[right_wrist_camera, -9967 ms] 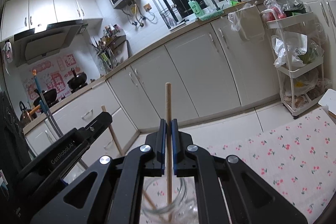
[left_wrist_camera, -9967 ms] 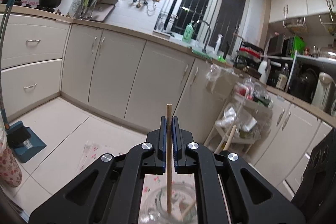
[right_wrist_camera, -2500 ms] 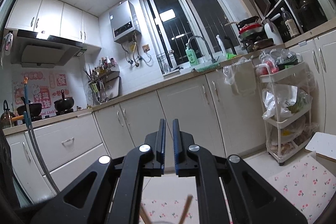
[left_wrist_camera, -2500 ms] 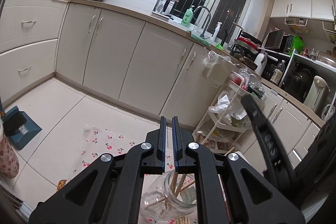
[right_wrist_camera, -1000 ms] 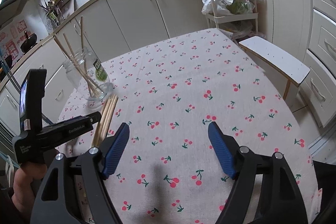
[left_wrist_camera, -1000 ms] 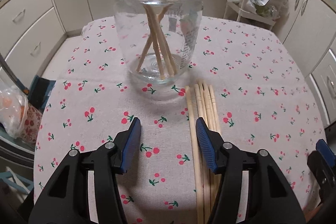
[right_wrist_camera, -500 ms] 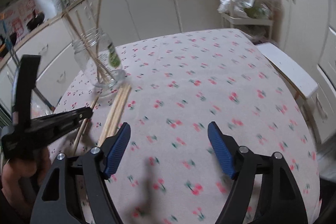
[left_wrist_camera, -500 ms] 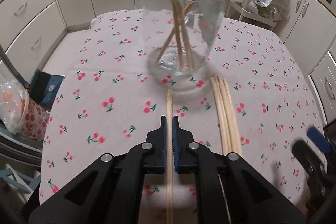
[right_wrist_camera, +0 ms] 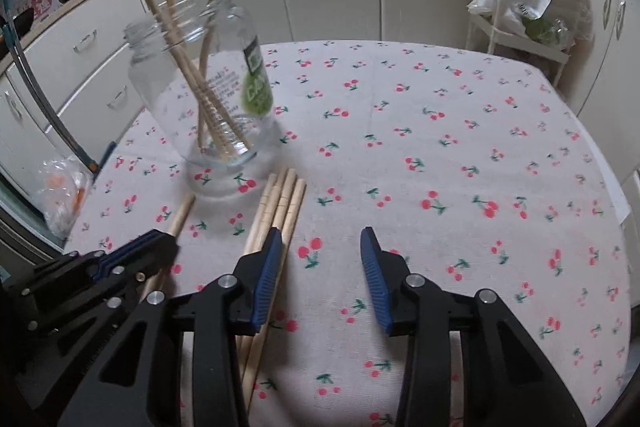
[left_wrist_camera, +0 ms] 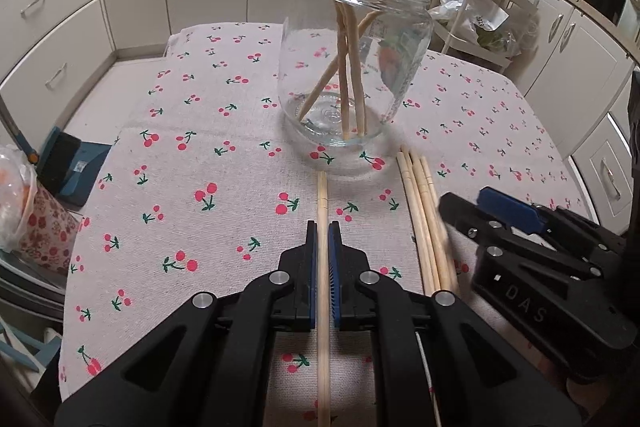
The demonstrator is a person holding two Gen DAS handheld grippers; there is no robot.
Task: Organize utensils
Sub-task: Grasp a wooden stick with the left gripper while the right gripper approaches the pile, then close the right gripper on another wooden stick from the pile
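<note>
On the cherry-print tablecloth point(left_wrist_camera: 208, 155) stands a clear glass jar point(left_wrist_camera: 352, 67) with several wooden chopsticks leaning in it. My left gripper point(left_wrist_camera: 323, 227) is shut on one loose chopstick point(left_wrist_camera: 322, 195), which points at the jar's base. A bundle of chopsticks point(left_wrist_camera: 424, 219) lies to its right. In the right wrist view, my right gripper point(right_wrist_camera: 320, 247) hovers low by that bundle point(right_wrist_camera: 280, 203) with its jaws closing. Its left finger covers the bundle's right edge, and only cloth shows between the jaws. The jar point(right_wrist_camera: 208, 99) and the left gripper point(right_wrist_camera: 168, 241) sit on the left there.
A white shelf cart point(right_wrist_camera: 520, 7) with plastic bags stands beyond the table's far right corner. Cream kitchen cabinets point(left_wrist_camera: 60, 19) run behind. A blue dustpan point(left_wrist_camera: 68, 167) and a filled bag point(left_wrist_camera: 24, 211) are on the floor off the left edge.
The left gripper shut on one chopstick and drew it left, apart from the bundle. The right gripper swung left and down to the bundle, and its jaws narrowed.
</note>
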